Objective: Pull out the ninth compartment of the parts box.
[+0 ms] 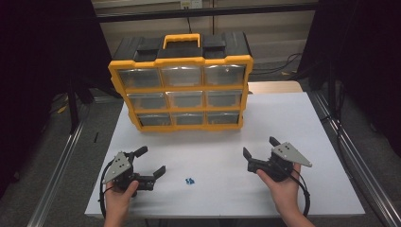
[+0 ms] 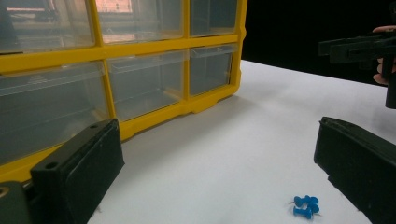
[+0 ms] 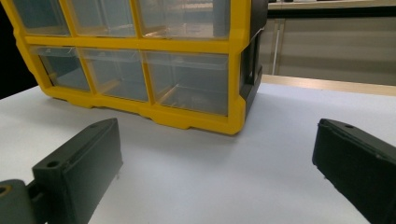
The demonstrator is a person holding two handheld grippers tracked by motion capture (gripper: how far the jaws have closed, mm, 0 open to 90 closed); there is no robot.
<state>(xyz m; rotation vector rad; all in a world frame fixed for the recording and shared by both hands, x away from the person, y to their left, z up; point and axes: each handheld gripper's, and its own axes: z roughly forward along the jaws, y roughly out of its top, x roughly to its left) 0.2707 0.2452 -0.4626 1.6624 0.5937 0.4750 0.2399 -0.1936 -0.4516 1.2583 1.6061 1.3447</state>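
Observation:
A yellow and black organizer box (image 1: 182, 87) with clear drawers stands upright at the back of the white table (image 1: 283, 118); its drawer fronts (image 2: 144, 84) (image 3: 187, 79) face me. A small cluster of blue push pins (image 1: 190, 180) (image 2: 306, 206) lies on the table near the front. My left gripper (image 1: 151, 161) (image 2: 215, 172) is held open just left of the pins, nothing between its jaws. My right gripper (image 1: 259, 146) (image 3: 215, 163) is held open at the right, jaws pointing toward the box and empty.
Metal frame rails (image 1: 61, 161) run along both sides of the table, with dark curtains beyond. A wooden surface (image 1: 276, 86) lies behind the table's back right. The other hand's gripper (image 2: 359, 46) shows at the upper right of the left gripper view.

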